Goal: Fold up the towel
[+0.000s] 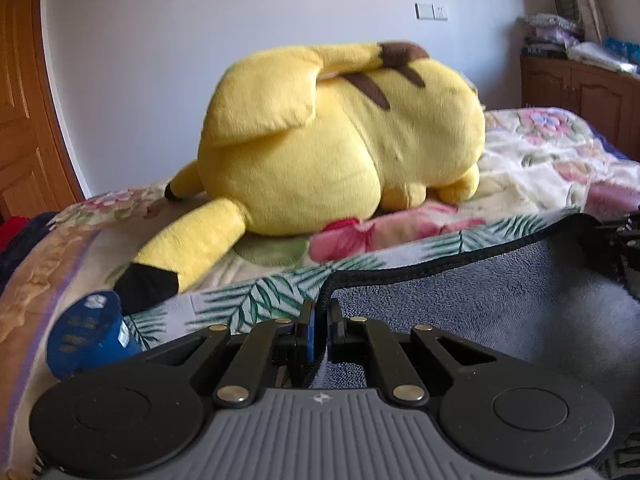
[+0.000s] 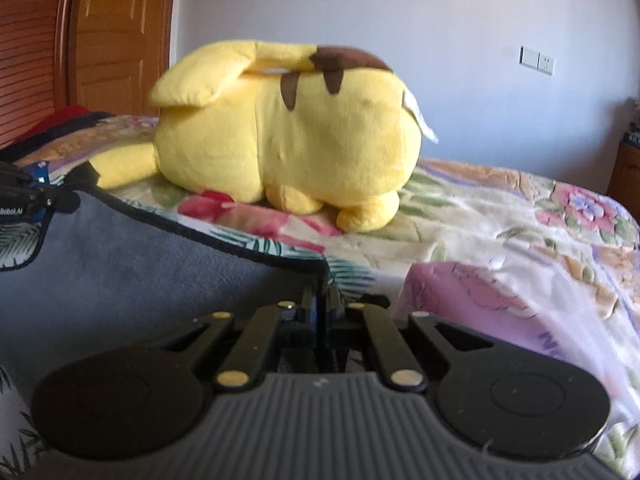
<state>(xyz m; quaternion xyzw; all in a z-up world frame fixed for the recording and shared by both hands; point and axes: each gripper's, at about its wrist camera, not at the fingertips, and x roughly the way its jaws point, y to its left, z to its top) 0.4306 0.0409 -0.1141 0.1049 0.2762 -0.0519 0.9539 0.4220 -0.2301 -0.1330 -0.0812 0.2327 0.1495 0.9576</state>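
The towel (image 1: 500,292) is grey-blue terry with a black hem and a palm-leaf printed side; it also shows in the right wrist view (image 2: 140,272). My left gripper (image 1: 320,320) is shut on the towel's left corner and holds it lifted. My right gripper (image 2: 320,300) is shut on the towel's right corner, also lifted. The towel's top edge spans between both grippers. Each gripper shows at the edge of the other's view: the right one in the left wrist view (image 1: 628,240), the left one in the right wrist view (image 2: 24,196).
A big yellow plush toy (image 1: 340,140) lies on the floral bedspread (image 1: 540,152) just beyond the towel; it also shows in the right wrist view (image 2: 288,132). A blue can (image 1: 88,332) sits at the left. A wooden door (image 2: 116,28) and a cabinet (image 1: 580,88) stand by the wall.
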